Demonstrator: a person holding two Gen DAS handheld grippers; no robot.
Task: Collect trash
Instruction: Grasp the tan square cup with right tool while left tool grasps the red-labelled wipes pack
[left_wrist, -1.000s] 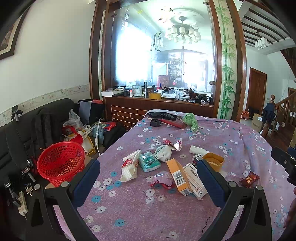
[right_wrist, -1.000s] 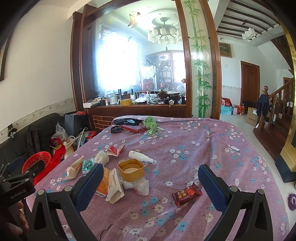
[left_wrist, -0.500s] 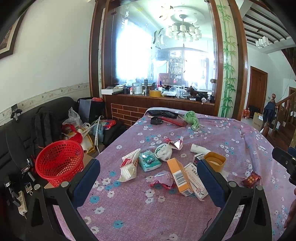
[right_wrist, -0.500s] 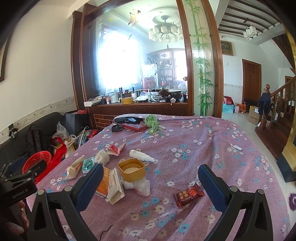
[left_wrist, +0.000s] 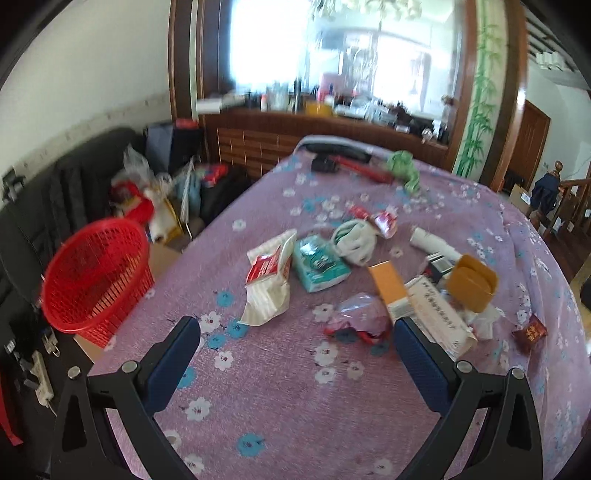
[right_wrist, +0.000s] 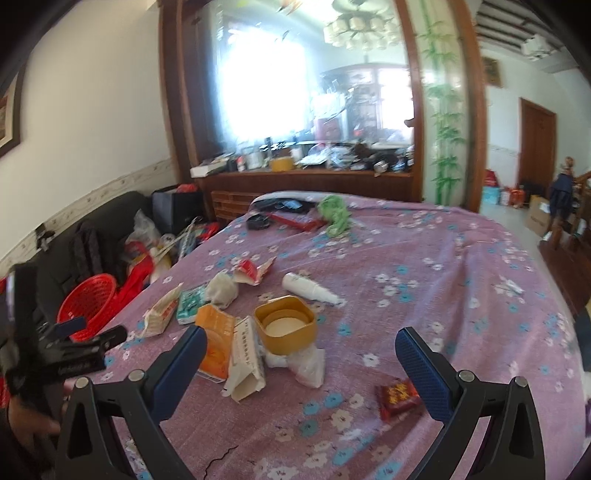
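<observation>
The table (left_wrist: 295, 387) lies under both wide-spread, empty grippers. Left of the left gripper (left_wrist: 297, 341) stands a red basket (left_wrist: 94, 273); nothing shows inside. Trash (right_wrist: 236, 332) lies just ahead, the gold tub (right_wrist: 286, 328) between the right gripper's (right_wrist: 301, 349) fingers.

On the purple cloth I count one orange box (right_wrist: 215, 341), one white carton (right_wrist: 245, 360), one gold tub (right_wrist: 285, 328), one white bottle (right_wrist: 306, 288), one teal tissue pack (left_wrist: 319, 264) and one dark red sachet (right_wrist: 398, 395). One red basket (left_wrist: 94, 273) stands beside the table.
</observation>
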